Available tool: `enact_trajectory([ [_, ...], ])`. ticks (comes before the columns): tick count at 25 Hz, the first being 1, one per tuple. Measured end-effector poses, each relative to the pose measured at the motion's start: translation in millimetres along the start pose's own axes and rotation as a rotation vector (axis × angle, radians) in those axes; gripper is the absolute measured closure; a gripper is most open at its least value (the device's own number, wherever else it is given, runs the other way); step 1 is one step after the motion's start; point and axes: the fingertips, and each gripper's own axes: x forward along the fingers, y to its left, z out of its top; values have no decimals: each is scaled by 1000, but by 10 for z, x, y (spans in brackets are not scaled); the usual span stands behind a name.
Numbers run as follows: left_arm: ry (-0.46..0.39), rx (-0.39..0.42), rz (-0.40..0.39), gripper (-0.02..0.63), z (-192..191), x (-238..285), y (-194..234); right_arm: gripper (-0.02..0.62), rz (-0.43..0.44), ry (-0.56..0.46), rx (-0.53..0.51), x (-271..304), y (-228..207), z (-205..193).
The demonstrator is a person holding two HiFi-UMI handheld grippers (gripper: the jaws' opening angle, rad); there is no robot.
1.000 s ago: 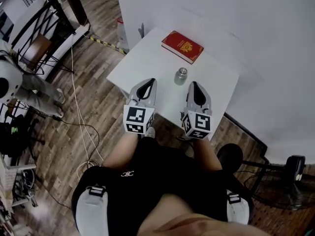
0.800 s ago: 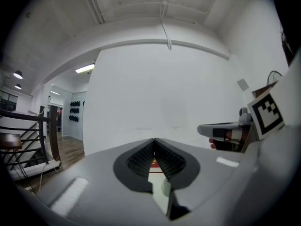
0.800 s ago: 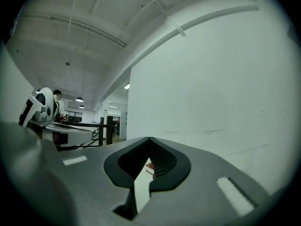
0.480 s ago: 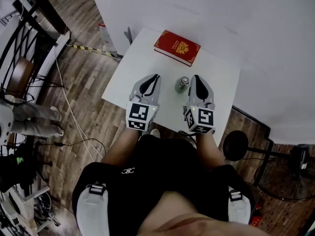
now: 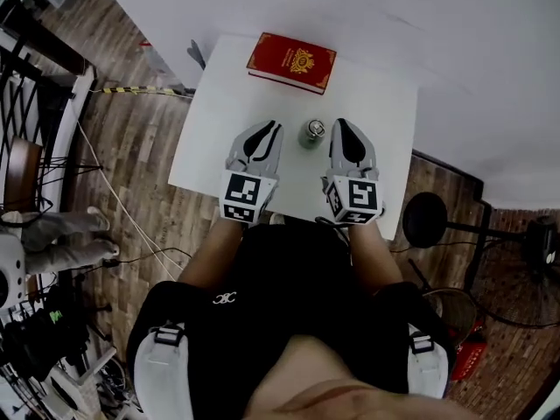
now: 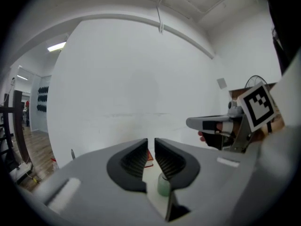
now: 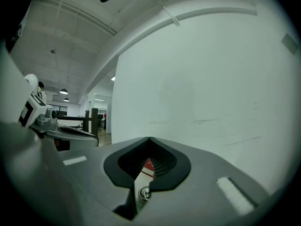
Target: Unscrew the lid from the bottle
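Observation:
A small clear bottle (image 5: 311, 133) with a metal lid stands upright on the white table (image 5: 385, 121). My left gripper (image 5: 270, 127) is just left of it and my right gripper (image 5: 339, 124) just right of it, neither touching. Both are shut and hold nothing. In the left gripper view the left gripper (image 6: 151, 143) has its jaws together, and the bottle (image 6: 163, 185) shows below and right of them. In the right gripper view the right gripper (image 7: 149, 139) is shut too, with the bottle (image 7: 142, 195) low and left of its jaws.
A red book (image 5: 291, 62) lies at the table's far edge, behind the bottle. A white wall runs behind the table. A dark round stand base (image 5: 426, 220) sits on the wooden floor at the right, and cables (image 5: 114, 208) trail at the left.
Both grippers have moved forward, so their tips now flank the bottle instead of standing short of it. The head view has shifted. Both stayed shut.

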Motion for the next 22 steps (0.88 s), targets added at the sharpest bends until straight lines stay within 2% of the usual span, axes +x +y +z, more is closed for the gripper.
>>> enact_trajectory([
  [6,4,13,-35,549,-93,257,-4,594,39,4,-1,170,-74,-146],
  [7,8,16,-44,548,-126,314,-7,580,63,8,4,221,-67,-177],
  [8,11,15,-58,540,-149,361,-14,527,85,16,8,264,-56,-207],
  [12,27,0,-130,419,-208,473,-72,475,134,70,8,361,-36,-302],
  [16,65,-9,-187,365,-406,562,-135,443,196,130,37,401,-33,-502],
  [22,129,-9,-277,313,-782,648,-293,440,292,225,46,381,-5,-842],
])
